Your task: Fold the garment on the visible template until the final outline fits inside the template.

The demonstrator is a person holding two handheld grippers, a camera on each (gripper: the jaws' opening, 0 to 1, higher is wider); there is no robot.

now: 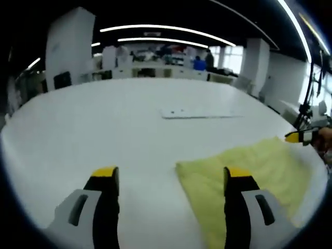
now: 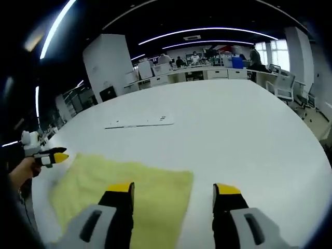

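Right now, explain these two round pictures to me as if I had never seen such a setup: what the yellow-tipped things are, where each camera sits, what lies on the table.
No robot is here. A person holds a pair of tongs in each hand, and a small fisheye camera rides on each pair, looking forward along its two jaws.

In the left gripper view, the grey, yellow-tipped left tongs rise from the bottom, jaws apart, holding nothing. The right gripper view shows the same for the right tongs.

On the big white table lies a yellow cloth, spread flat; this is the garment to fold. Farther back lies a thin white flat sheet, possibly the template.

Each view also catches the other pair's yellow tip at its edge, and the right gripper view shows the hand holding it. Behind is an office with desks.
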